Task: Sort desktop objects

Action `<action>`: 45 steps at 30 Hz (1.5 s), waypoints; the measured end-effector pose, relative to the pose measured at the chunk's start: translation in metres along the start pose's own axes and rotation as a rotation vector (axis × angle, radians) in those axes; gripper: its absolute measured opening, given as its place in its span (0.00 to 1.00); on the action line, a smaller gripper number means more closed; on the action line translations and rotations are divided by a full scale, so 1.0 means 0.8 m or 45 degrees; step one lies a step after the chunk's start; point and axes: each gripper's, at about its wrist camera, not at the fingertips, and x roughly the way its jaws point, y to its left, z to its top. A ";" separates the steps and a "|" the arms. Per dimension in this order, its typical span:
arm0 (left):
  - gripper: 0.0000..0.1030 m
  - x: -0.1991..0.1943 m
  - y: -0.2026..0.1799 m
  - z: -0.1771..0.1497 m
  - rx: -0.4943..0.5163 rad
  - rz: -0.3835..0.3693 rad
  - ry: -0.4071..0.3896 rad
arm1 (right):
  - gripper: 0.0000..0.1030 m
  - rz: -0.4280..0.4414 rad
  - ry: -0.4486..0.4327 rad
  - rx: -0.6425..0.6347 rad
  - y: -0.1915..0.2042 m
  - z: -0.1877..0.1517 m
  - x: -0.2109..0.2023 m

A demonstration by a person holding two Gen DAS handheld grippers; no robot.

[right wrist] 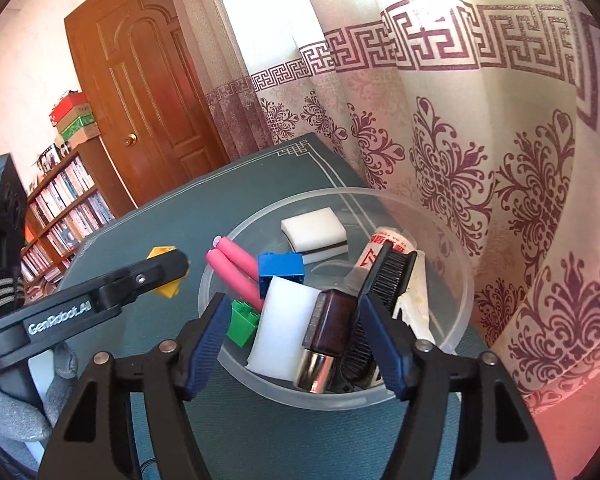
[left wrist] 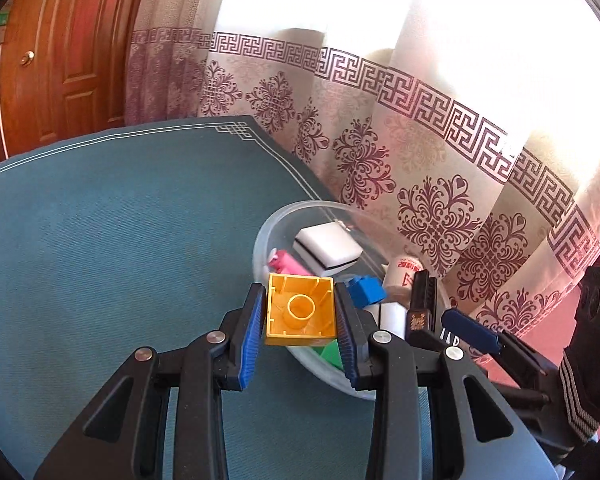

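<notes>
My left gripper (left wrist: pixel 300 314) is shut on a yellow building block (left wrist: pixel 301 310), hollow side toward the camera, held just above the near left rim of a clear plastic bowl (left wrist: pixel 268 232). The block also shows in the right wrist view (right wrist: pixel 165 270), left of the bowl (right wrist: pixel 458 312). The bowl holds a white sponge (right wrist: pixel 315 234), pink handles (right wrist: pixel 236 266), a blue block (right wrist: pixel 281 272), a green block (right wrist: pixel 242 322), a white foam piece (right wrist: pixel 286 328), a brown cylinder (right wrist: pixel 326 332), a black comb (right wrist: pixel 392 276) and a white tube (right wrist: pixel 384 246). My right gripper (right wrist: pixel 296 334) is open over the bowl's near side, around the cylinder and comb.
The bowl stands on a teal desk mat (left wrist: pixel 112 232) near its right edge. A patterned curtain (left wrist: pixel 440 160) hangs close behind the bowl. A wooden door (right wrist: pixel 148 92) and a bookshelf (right wrist: pixel 64 204) stand far left.
</notes>
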 end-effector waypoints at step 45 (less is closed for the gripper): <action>0.81 -0.017 -0.009 0.004 0.060 0.039 -0.145 | 0.85 -0.167 0.052 0.033 -0.013 -0.036 -0.030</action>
